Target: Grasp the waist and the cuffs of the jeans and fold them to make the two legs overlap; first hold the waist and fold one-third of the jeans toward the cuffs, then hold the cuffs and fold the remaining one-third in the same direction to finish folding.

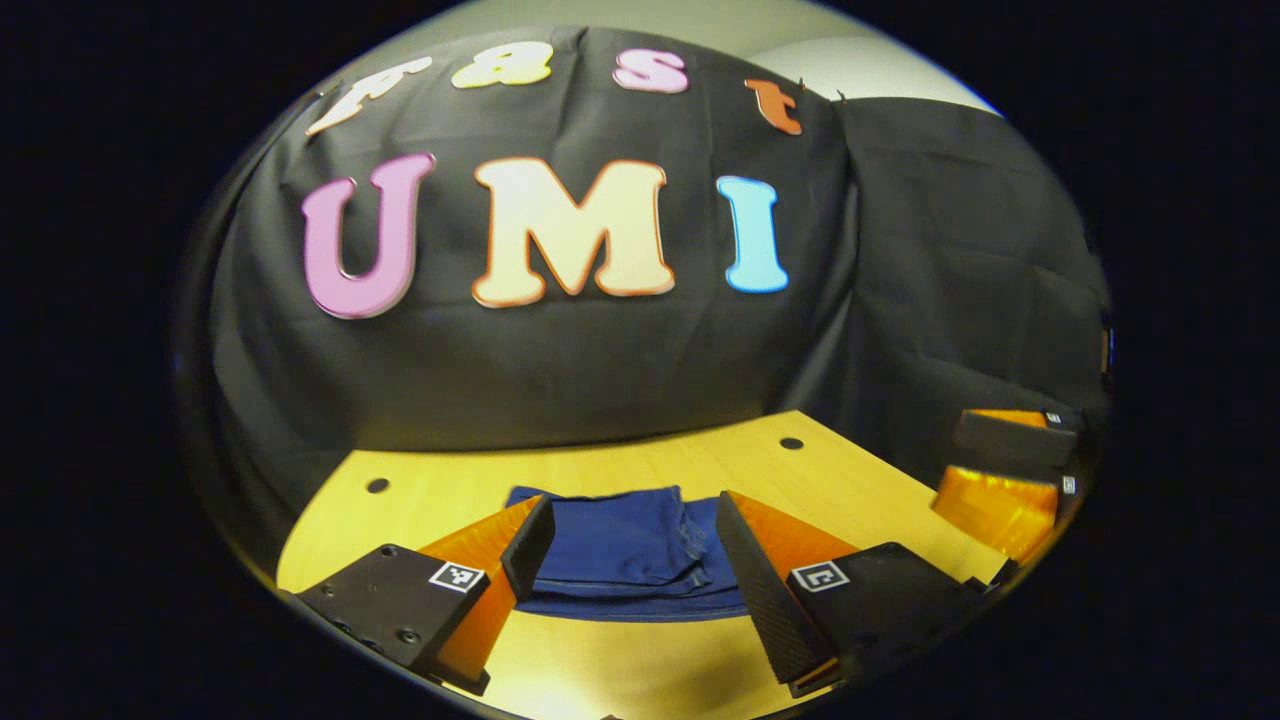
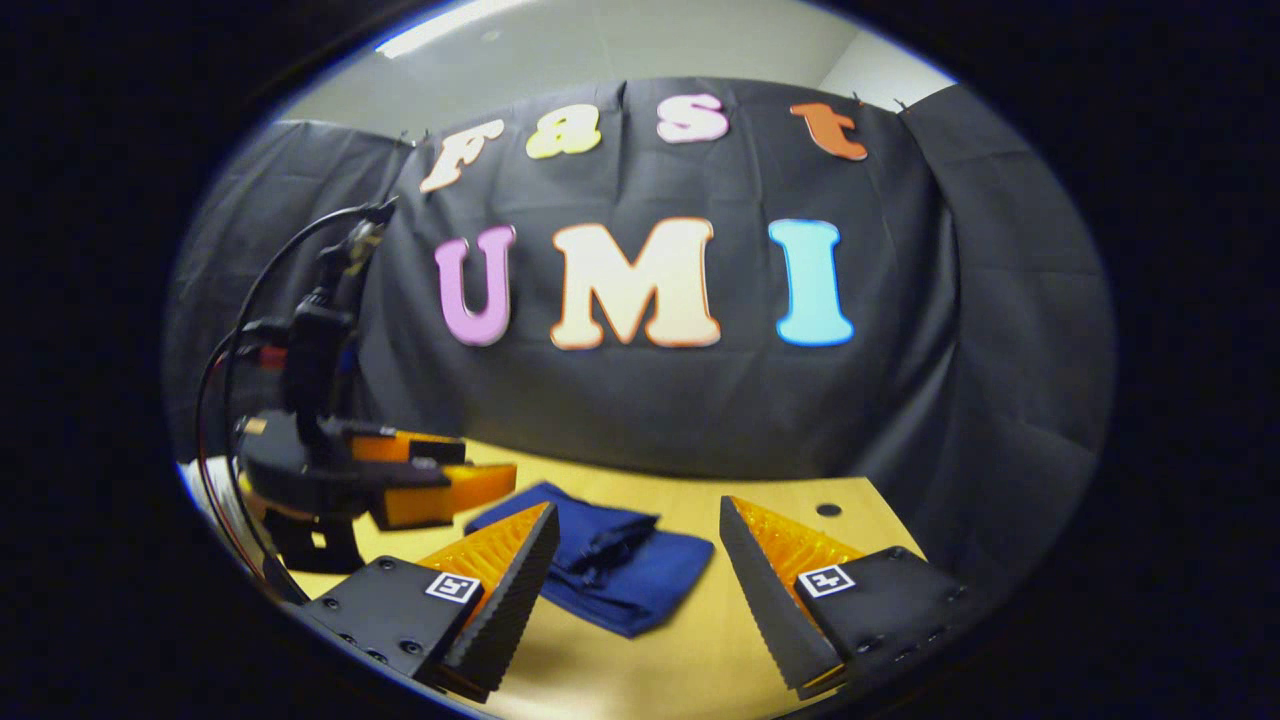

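The jeans (image 1: 625, 550) lie folded compactly at 12 o'clock on the surface (image 1: 600, 670), apparently finished; both the left hand-held gripper (image 1: 630, 560) and the right hand-held gripper (image 2: 635, 575) are spread wide, grasping nothing.

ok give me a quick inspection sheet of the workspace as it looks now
surface: wooden table with round holes, bare around the cloth
job's things: jeans folded into a compact stack, layered edges toward the left gripper
clutter: nothing seen
grippers: left gripper open, raised over the jeans, holding nothing; right gripper open, beside the stack, holding nothing
cables: dark cables loop off the left gripper's body
surroundings: black cloth booth wall, pale ceiling above
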Available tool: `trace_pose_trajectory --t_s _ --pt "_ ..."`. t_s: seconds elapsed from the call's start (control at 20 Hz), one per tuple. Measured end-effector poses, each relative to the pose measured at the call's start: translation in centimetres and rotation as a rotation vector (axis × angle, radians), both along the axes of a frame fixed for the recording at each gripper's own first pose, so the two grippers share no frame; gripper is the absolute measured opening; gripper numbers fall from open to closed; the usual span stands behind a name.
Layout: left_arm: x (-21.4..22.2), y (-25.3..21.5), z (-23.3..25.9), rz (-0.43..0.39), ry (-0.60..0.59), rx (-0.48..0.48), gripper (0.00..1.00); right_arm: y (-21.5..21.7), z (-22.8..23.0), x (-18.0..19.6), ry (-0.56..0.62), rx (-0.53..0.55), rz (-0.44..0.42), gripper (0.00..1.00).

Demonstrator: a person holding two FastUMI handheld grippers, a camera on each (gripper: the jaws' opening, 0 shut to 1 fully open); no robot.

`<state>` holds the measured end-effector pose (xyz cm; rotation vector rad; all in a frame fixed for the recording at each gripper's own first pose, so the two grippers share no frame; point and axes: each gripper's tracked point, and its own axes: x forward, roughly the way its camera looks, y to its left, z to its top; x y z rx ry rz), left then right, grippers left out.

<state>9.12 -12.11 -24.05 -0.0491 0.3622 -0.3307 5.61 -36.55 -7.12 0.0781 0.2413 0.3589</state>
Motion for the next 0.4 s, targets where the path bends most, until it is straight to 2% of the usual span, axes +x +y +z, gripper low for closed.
trace_pose_trajectory --t_s 0.2,0.4 --pt "-3.9 5.3 4.7 0.059 -0.071 -0.022 0.95 5.4 5.7 -1.6 -0.060 0.128 0.047 0.99" --pt "-6.0 9.3 7.0 0.100 -0.133 -0.059 0.94 8.0 8.3 -3.3 -0.102 0.150 0.038 0.99"
